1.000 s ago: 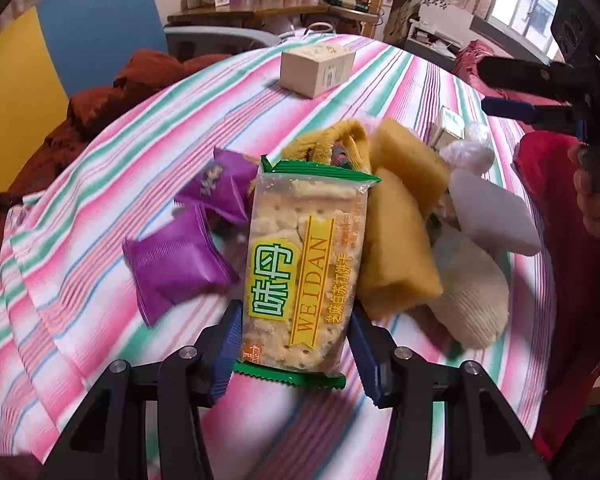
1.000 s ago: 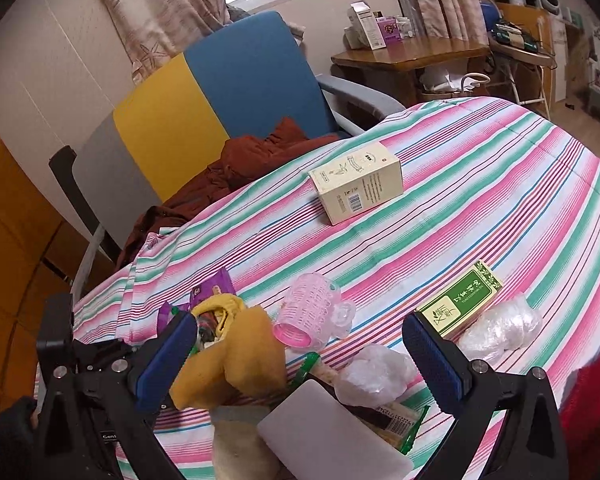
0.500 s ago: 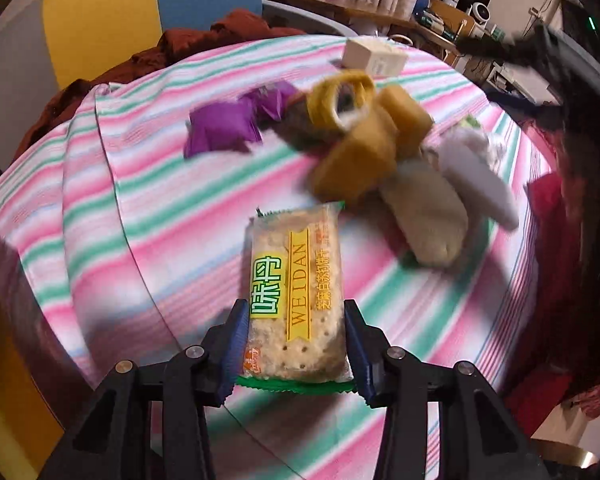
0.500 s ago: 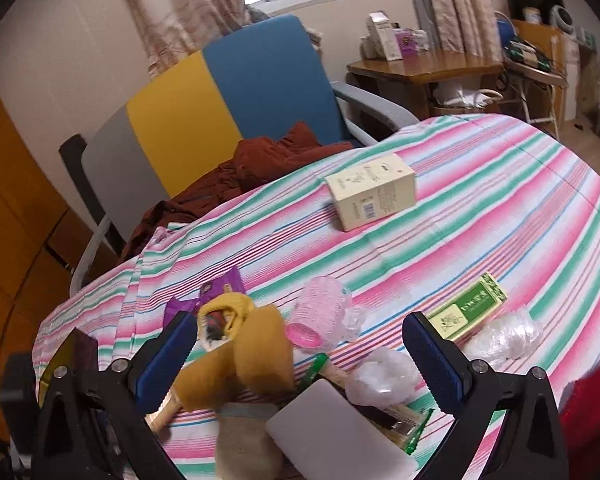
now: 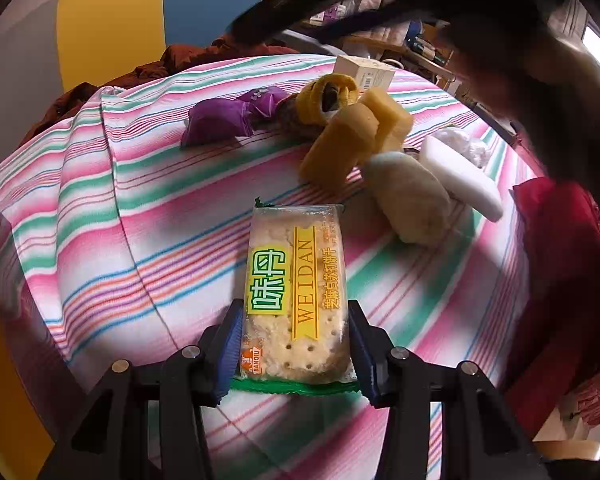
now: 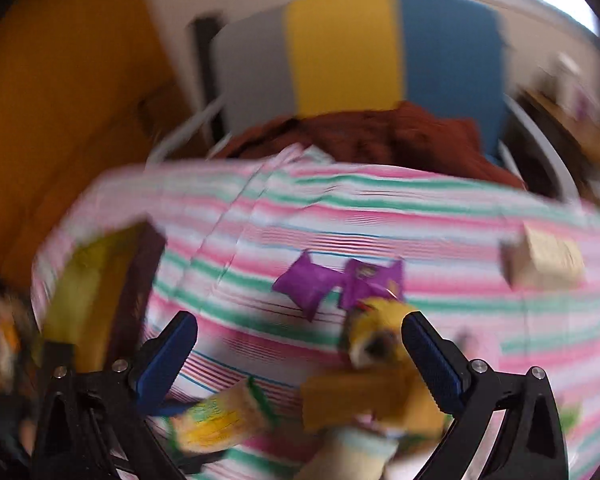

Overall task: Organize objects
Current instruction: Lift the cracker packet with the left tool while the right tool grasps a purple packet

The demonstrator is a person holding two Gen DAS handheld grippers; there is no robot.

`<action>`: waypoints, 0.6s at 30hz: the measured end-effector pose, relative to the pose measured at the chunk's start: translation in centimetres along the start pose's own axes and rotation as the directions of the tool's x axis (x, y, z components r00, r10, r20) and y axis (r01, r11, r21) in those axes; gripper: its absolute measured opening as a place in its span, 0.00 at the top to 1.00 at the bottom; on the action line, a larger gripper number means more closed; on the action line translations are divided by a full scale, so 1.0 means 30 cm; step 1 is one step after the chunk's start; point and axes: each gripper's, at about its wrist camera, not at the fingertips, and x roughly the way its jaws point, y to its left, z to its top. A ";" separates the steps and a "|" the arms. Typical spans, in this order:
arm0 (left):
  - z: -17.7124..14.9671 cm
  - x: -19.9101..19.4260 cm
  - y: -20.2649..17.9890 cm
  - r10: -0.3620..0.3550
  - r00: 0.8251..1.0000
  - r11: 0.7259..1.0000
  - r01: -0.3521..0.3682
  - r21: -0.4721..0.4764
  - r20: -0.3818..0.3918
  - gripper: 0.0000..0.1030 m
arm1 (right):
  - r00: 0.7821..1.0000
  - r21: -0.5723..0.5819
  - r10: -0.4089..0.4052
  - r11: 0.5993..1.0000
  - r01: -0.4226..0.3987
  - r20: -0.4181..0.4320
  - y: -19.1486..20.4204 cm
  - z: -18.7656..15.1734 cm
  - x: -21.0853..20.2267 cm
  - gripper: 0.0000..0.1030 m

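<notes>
Since a second ago I have drawn the cracker pack (image 5: 296, 296) back out of the pile: it was lying over the yellow sponges (image 5: 352, 140) then, and now sits nearer me than they do, apart from them, on the striped cloth (image 5: 140, 216). My left gripper (image 5: 296, 344) pinches the pack's near end, blue pads touching both long sides; whether the pack rests on the cloth or hangs just above it I cannot tell.

Landmark: the cracker pack.
- Beyond it and to the right: yellow sponges, touching each other, with a pale roll (image 5: 408, 200) and a white block (image 5: 460, 176) against them.
- Beyond it, slightly left: two purple packets (image 5: 228, 120), side by side.
- Far beyond, at the cloth's far edge: a cream box (image 5: 364, 74).
- Past the cloth: a rust-brown garment (image 5: 188, 60) on the yellow-and-blue chair (image 5: 112, 20).

My right gripper (image 6: 300, 360) has swung left; its view is badly smeared. Fingers are spread wide, nothing between them. Through the gap I make out the purple packets and, lower down, a blurred view of the pack.
</notes>
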 end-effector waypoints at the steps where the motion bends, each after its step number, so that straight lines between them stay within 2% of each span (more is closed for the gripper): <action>1: -0.010 -0.007 -0.002 -0.003 1.000 1.000 0.004 -0.004 0.008 0.52 | 0.999 -0.060 -0.009 0.998 0.006 -0.036 0.019 0.022 0.038 0.08; 2: -0.011 -0.002 0.004 -0.010 1.000 1.000 0.010 -0.013 0.015 0.52 | 0.997 -0.122 -0.029 0.992 0.020 -0.068 0.037 0.044 0.078 0.11; 5: -0.017 0.001 0.003 -0.024 0.999 1.000 0.024 -0.020 0.027 0.52 | 0.982 -0.276 -0.080 0.961 0.030 -0.172 0.090 0.098 0.213 0.11; 8: -0.021 0.001 0.003 -0.025 0.999 0.999 0.026 -0.022 0.033 0.52 | 0.958 -0.365 -0.124 0.931 0.022 -0.259 0.107 0.123 0.335 0.11; 12: -0.020 0.004 -0.014 -0.014 0.999 1.000 0.014 -0.010 0.044 0.52 | 0.929 -0.443 -0.187 0.896 0.027 -0.320 0.108 0.134 0.456 0.12; 13: -0.023 0.004 -0.018 -0.010 0.999 1.000 0.010 -0.002 0.049 0.52 | 0.920 -0.466 -0.196 0.885 0.016 -0.340 0.110 0.130 0.484 0.18; 14: -0.025 0.004 -0.020 -0.007 0.998 1.000 0.007 0.006 0.055 0.52 | 0.914 -0.482 -0.209 0.876 0.018 -0.347 0.117 0.130 0.500 0.35; 15: -0.028 0.003 -0.023 -0.004 0.998 1.000 0.003 0.012 0.063 0.52 | 0.903 -0.498 -0.224 0.867 0.013 -0.366 0.118 0.122 0.521 0.45; 16: -0.029 0.003 -0.024 -0.002 0.998 1.000 0.002 0.013 0.067 0.52 | 0.902 -0.488 -0.203 0.873 -0.010 -0.380 0.117 0.119 0.524 0.53; 18: -0.029 -0.002 -0.023 -0.003 0.997 1.000 0.003 0.006 0.075 0.52 | 0.911 -0.472 -0.181 0.881 -0.017 -0.371 0.116 0.121 0.505 0.57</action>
